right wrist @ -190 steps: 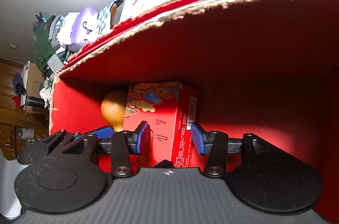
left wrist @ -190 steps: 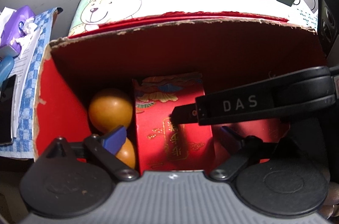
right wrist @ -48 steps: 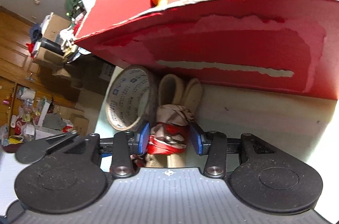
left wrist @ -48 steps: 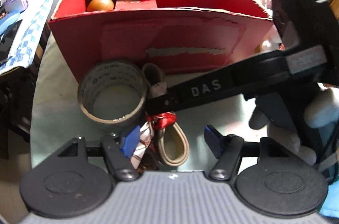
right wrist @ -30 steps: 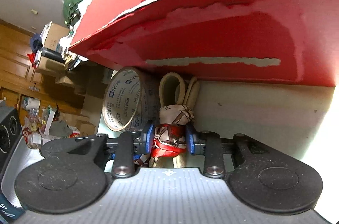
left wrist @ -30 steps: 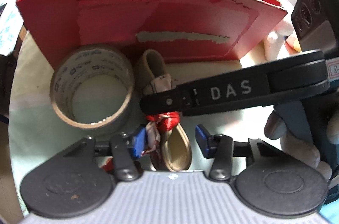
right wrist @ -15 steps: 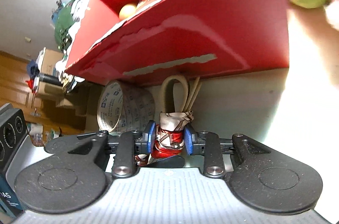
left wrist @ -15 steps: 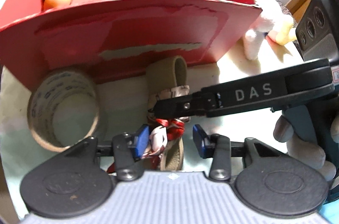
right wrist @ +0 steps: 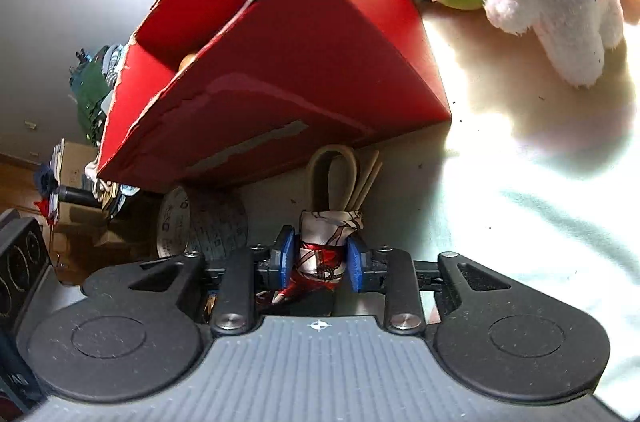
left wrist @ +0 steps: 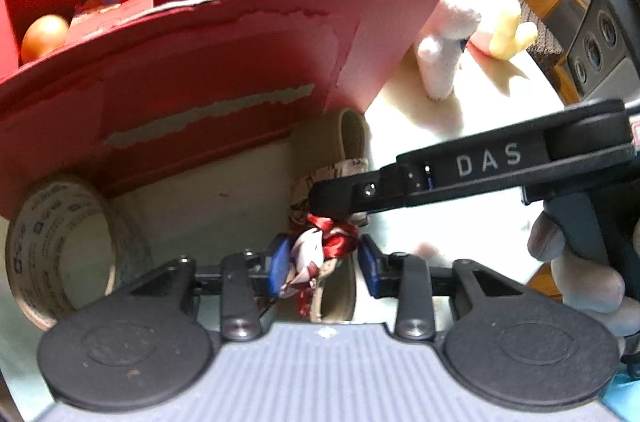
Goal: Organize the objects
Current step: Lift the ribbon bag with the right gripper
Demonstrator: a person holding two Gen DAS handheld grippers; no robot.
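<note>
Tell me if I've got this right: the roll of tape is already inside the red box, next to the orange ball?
Not quite. The roll of tape stands on the table outside the red box, against its front wall, as the left wrist view shows. The orange ball is inside.

"DAS" stands in white on the right gripper's (left wrist: 340, 200) black finger; tape roll (left wrist: 60, 254) print unreadable.
</note>
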